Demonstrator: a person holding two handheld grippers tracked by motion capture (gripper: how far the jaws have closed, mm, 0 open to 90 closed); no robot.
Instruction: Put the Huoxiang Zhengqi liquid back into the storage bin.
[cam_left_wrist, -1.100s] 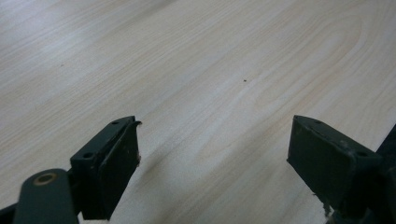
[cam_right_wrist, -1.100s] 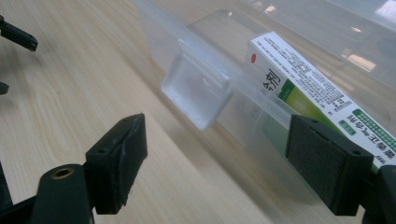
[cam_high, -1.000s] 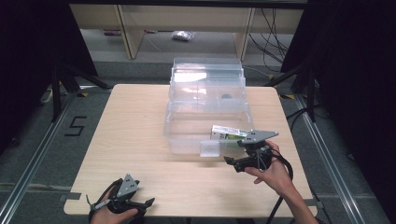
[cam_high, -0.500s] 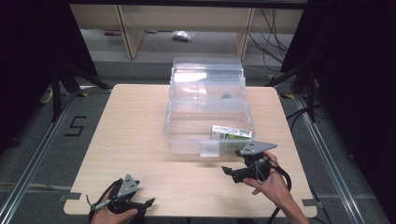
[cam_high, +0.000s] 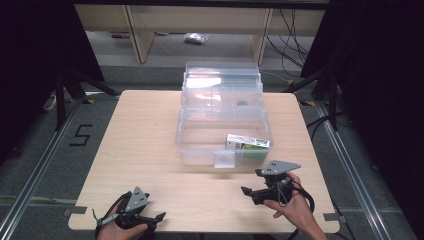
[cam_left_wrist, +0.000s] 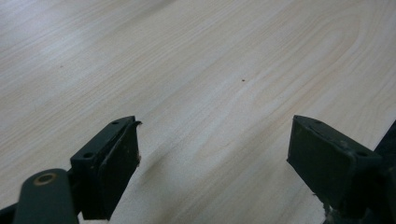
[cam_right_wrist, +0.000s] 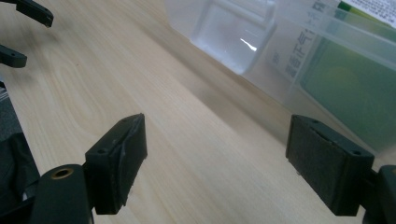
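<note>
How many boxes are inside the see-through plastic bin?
1: a green-and-white cardboard box in the front right corner of the clear plastic bin. Others may hide farther back behind the glare.

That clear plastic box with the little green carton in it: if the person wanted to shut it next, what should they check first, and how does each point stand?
1. Right gripper empty, jaws apart: ok.
2. Left gripper empty, jaws apart: ok.
3. Green carton inside the clear box: ok.
4. Carton lying flat, below the rim: cannot tell; one end looks propped up.
5. Front latch free, nothing on it: ok.
6. Table bare between grippers and box: ok.
</note>
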